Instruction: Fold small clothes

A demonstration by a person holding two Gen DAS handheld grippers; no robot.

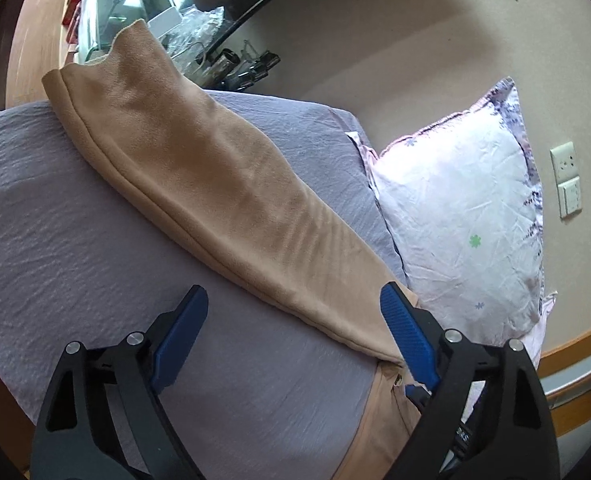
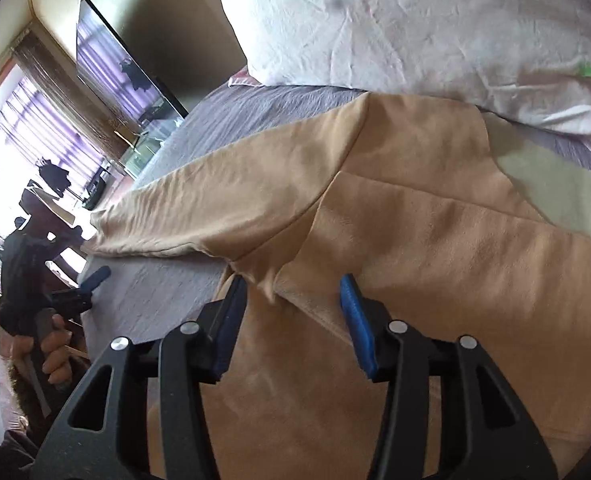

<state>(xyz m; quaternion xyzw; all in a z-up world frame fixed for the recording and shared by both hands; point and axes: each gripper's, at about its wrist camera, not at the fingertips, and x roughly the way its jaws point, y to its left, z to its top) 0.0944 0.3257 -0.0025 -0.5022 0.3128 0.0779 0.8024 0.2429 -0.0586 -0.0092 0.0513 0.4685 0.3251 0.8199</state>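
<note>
1. The tan garment (image 1: 215,184) lies spread on the bed, a soft fleece-like piece with one long sleeve or leg stretched diagonally away from my left gripper toward the far edge of the mattress; I cannot tell which kind of garment it is.
2. In the right wrist view the same tan garment (image 2: 395,220) fills most of the frame, its wider body under my right gripper, with a seam junction bunched into a small raised fold just ahead of the jaws.
3. My right gripper (image 2: 293,292) hangs low over that fold with its jaws spread, the fabric rising between the blue pads without being pinched.
4. My left gripper (image 1: 291,304) has its jaws spread wide too; the near end of the long tan part runs past its right-hand pad, close against it, while the other pad sits over bare sheet.
5. From the right wrist view, my left gripper (image 2: 91,280) shows at the bed's edge, held in my left hand (image 2: 53,344).
6. The lavender bed sheet (image 1: 75,220) is lightly crinkled beneath everything.
7. A white pillow (image 1: 455,220) with small flower prints rests against the wall, just beside the garment.
8. A dark television screen (image 2: 123,60) stands beyond the bed, with purple-tinted curtains (image 2: 47,140) at the bright window.
9. A wall socket plate (image 1: 567,178) is mounted past the pillow.
</note>
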